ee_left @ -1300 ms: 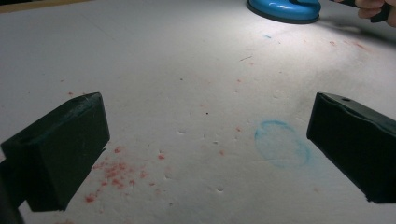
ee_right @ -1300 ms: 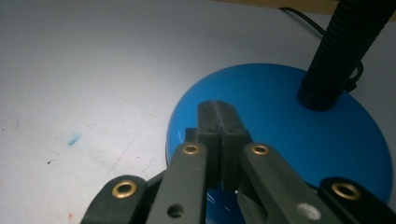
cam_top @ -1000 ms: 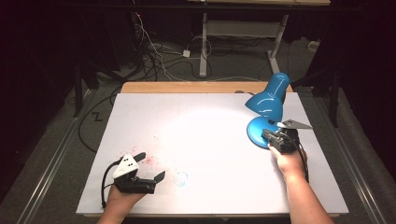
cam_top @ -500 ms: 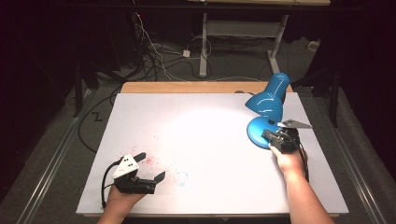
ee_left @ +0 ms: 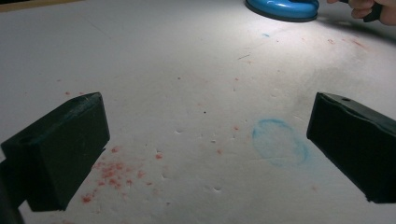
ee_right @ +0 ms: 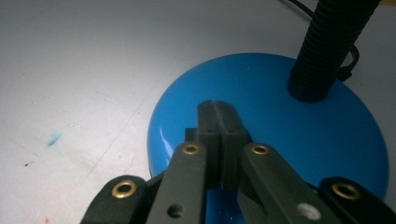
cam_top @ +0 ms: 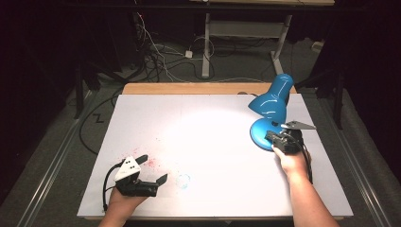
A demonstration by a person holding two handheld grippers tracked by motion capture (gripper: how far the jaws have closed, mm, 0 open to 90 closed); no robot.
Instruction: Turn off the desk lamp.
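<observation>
A blue desk lamp point(cam_top: 272, 101) stands at the right of the white table point(cam_top: 198, 142), lit and throwing a bright patch across the middle. My right gripper point(cam_top: 270, 137) is shut, its tips resting over the lamp's round blue base point(ee_right: 299, 140), in front of the black ribbed neck point(ee_right: 327, 46); nothing is held between the jaws. My left gripper point(cam_top: 152, 169) sits low near the front left edge, open and empty, jaws wide apart point(ee_left: 205, 144). The lamp base point(ee_left: 282, 7) shows far off in the left gripper view.
A faint blue ring stain point(ee_left: 279, 142) and red specks point(ee_left: 112, 170) mark the sheet by the left gripper. A wooden strip point(cam_top: 189, 88) edges the table's back. Cables point(cam_top: 156, 52) and a desk frame point(cam_top: 246, 28) lie on the floor beyond.
</observation>
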